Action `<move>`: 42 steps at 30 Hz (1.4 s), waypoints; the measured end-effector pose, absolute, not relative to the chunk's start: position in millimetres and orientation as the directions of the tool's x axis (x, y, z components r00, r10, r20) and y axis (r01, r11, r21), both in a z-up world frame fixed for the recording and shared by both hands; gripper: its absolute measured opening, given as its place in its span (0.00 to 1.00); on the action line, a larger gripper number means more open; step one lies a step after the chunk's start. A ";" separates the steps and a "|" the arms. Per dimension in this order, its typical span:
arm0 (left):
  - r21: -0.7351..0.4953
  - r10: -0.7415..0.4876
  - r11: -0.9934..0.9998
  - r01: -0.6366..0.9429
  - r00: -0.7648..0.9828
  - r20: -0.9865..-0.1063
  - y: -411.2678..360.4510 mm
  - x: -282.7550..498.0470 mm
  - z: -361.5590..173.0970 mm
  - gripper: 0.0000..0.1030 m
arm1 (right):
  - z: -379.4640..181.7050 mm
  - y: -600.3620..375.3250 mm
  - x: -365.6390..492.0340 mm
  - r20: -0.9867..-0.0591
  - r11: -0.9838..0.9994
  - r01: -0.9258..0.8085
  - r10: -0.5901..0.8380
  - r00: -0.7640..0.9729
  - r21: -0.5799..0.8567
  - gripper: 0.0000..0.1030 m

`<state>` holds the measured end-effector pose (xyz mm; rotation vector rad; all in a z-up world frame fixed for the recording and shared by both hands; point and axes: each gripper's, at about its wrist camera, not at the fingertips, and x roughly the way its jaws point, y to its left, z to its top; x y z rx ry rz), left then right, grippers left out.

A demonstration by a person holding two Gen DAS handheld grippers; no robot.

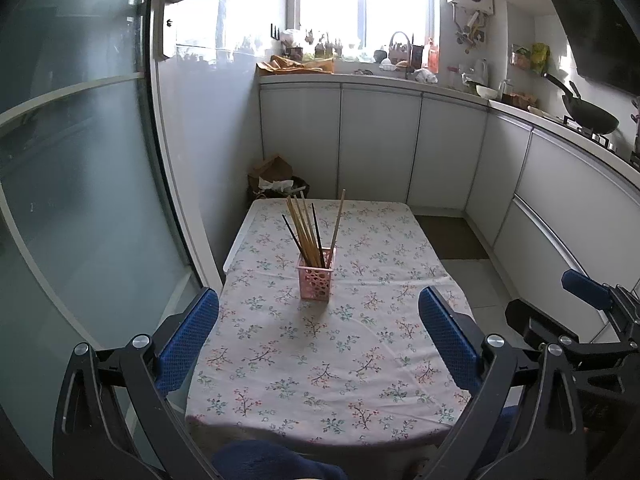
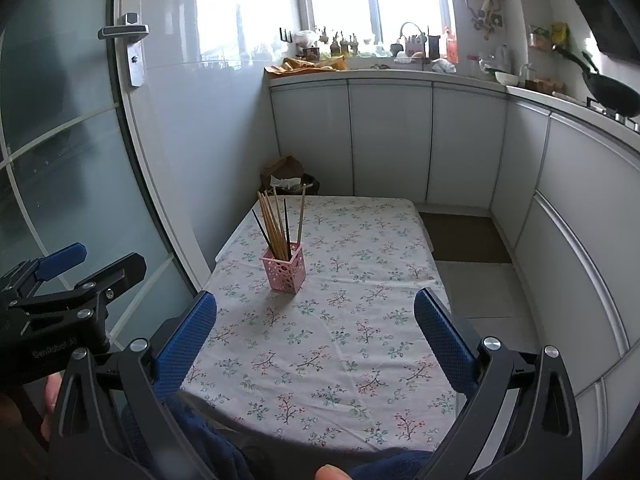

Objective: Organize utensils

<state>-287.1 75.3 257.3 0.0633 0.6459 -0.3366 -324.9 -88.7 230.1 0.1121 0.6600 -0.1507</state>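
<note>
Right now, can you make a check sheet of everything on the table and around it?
Surface: small table with a flowery tablecloth, a few creases, bare apart from the holder.
Job's things: pink holder standing upright near the middle; chopsticks stand leaning in it, mostly tan, two dark. No loose utensils seen on the cloth.
Clutter: nothing seen on the table.
Grippers: left tongs open, empty, above the near end; right tongs open, empty, alongside.
Cables: nothing seen.
Surroundings: glass door on the left, white cabinets behind and right, crowded counter under the window, black wok on the stove, bin with paper behind the table.
</note>
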 end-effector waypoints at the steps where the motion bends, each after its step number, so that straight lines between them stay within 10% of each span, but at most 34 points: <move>1: -0.046 -0.287 0.944 0.327 0.747 -0.600 75.2 -287.2 257.3 0.93 | 229.8 -88.4 -324.7 -0.618 0.983 0.174 -0.103 0.779 0.056 0.94; 42: -0.060 -0.304 0.938 0.340 0.732 -0.610 80.3 -281.4 257.3 0.93 | 233.5 -81.3 -324.4 -0.615 0.985 0.163 -0.098 0.783 0.050 0.94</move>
